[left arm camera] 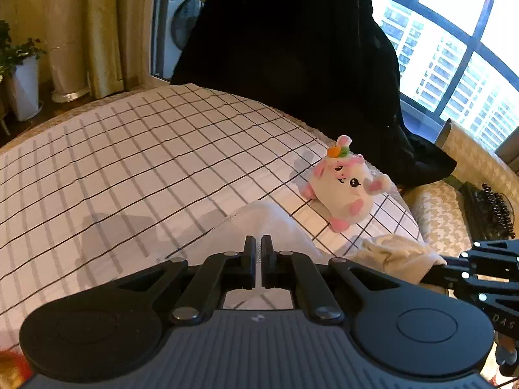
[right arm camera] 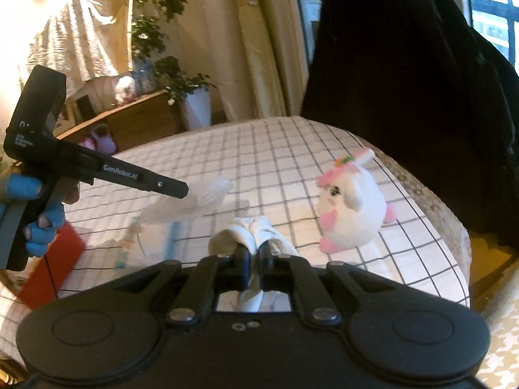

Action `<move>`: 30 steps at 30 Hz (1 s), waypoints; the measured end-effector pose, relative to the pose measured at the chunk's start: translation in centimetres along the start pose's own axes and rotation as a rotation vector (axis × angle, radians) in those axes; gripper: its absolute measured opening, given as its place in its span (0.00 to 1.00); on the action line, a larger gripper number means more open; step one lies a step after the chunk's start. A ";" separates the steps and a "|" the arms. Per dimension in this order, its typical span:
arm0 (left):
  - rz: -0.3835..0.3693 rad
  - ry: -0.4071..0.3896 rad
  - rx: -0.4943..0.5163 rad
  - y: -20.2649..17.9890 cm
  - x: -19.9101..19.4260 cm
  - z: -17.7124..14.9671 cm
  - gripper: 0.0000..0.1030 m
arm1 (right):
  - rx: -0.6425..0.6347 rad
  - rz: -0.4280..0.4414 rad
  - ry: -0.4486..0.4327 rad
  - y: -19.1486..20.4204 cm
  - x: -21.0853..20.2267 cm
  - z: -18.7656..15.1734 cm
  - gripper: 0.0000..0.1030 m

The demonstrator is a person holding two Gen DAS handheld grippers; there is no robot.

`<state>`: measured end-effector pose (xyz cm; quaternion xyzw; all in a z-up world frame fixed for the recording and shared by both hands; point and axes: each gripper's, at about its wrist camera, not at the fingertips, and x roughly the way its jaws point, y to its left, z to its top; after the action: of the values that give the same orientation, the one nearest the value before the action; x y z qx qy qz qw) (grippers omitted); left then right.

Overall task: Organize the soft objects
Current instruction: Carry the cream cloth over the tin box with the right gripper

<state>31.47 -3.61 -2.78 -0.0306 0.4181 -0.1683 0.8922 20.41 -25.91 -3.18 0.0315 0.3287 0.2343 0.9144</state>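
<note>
My left gripper [left arm camera: 258, 243] is shut on a white sock [left arm camera: 259, 217] and holds it above the checked bed cover [left arm camera: 129, 162]. In the right wrist view the same left gripper [right arm camera: 181, 191] holds that sock [right arm camera: 201, 201] hanging out to the right. My right gripper [right arm camera: 254, 249] is shut on a bunched cream sock [right arm camera: 249, 230]; it also shows in the left wrist view [left arm camera: 392, 253] at the right gripper's tip. A white and pink plush toy [left arm camera: 347, 184] lies on the bed to the right, also in the right wrist view [right arm camera: 353, 214].
A black garment [left arm camera: 292, 48] hangs beyond the bed's far edge by the window [left arm camera: 454, 48]. A red box [right arm camera: 48, 265] lies at the left of the bed. A houndstooth seat [left arm camera: 438, 214] holds a black hairbrush [left arm camera: 493, 210]. A potted plant [right arm camera: 194, 97] stands behind.
</note>
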 end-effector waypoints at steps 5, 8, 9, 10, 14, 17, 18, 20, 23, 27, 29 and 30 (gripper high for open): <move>0.015 -0.025 -0.029 0.9 -4.2 -1.2 0.02 | -0.031 0.056 -0.030 2.7 -1.8 0.7 0.05; 0.034 -0.038 -0.041 1.5 -7.0 -1.9 0.02 | -0.051 0.094 -0.043 4.6 -2.5 1.0 0.05; 0.040 -0.041 -0.045 1.7 -7.7 -2.2 0.02 | -0.060 0.107 -0.047 5.2 -2.6 1.2 0.05; 0.045 -0.044 -0.050 2.0 -8.5 -2.4 0.02 | -0.070 0.119 -0.050 5.9 -2.7 1.3 0.05; 0.069 -0.057 -0.062 3.1 -11.8 -3.8 0.02 | -0.101 0.166 -0.055 8.9 -3.0 1.8 0.05; 0.084 -0.067 -0.079 4.1 -13.9 -4.8 0.02 | -0.123 0.198 -0.059 11.1 -3.1 2.1 0.05; 0.091 -0.069 -0.086 4.4 -14.4 -5.1 0.02 | -0.132 0.209 -0.060 11.9 -3.1 2.2 0.05; 0.108 -0.069 -0.105 5.1 -15.7 -5.8 0.02 | -0.149 0.230 -0.059 13.5 -3.2 2.3 0.05; 0.134 -0.071 -0.120 6.1 -17.4 -6.9 0.02 | -0.171 0.265 -0.049 16.0 -3.2 2.4 0.05; 0.184 -0.069 -0.124 7.3 -19.3 -8.3 0.02 | -0.202 0.307 -0.033 19.0 -2.5 2.8 0.05; 0.209 -0.064 -0.134 8.1 -20.0 -8.9 0.02 | -0.210 0.329 -0.022 20.2 -2.1 2.8 0.05; 0.225 -0.061 -0.136 8.5 -20.4 -9.3 0.02 | -0.210 0.343 -0.013 20.8 -1.8 2.9 0.05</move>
<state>14.67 11.88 4.53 -0.0493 0.4018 -0.0374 0.9136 12.45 -8.01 4.53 -0.0069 0.2862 0.4194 0.8615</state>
